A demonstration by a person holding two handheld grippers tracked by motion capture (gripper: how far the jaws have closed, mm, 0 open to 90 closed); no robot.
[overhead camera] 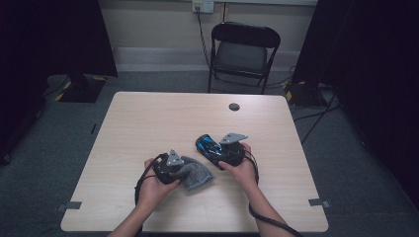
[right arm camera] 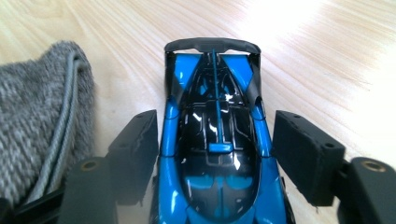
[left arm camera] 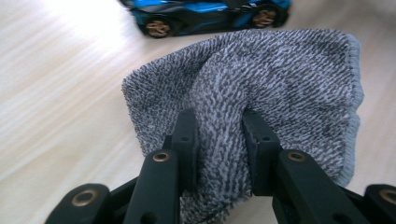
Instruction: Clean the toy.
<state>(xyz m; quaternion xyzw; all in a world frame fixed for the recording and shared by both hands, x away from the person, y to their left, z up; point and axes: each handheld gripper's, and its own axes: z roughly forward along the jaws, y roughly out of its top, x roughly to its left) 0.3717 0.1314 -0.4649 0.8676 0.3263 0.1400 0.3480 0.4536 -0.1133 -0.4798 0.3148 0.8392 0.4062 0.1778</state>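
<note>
My left tool (left arm camera: 219, 135) is pinching the grey cloth (left arm camera: 280, 79); my right tool (right arm camera: 215, 154) is straddling the blue car (right arm camera: 215, 140), released.

**Pale wooden table, two things on it**

The light wood-grain table (overhead camera: 148, 128) carries a grey cloth (overhead camera: 197, 174) near its middle, toward six o'clock, and a blue and black toy car (overhead camera: 208, 147) just beside it at one o'clock. A small dark round disc (overhead camera: 234, 106) sits toward twelve o'clock, well apart from both.
</note>
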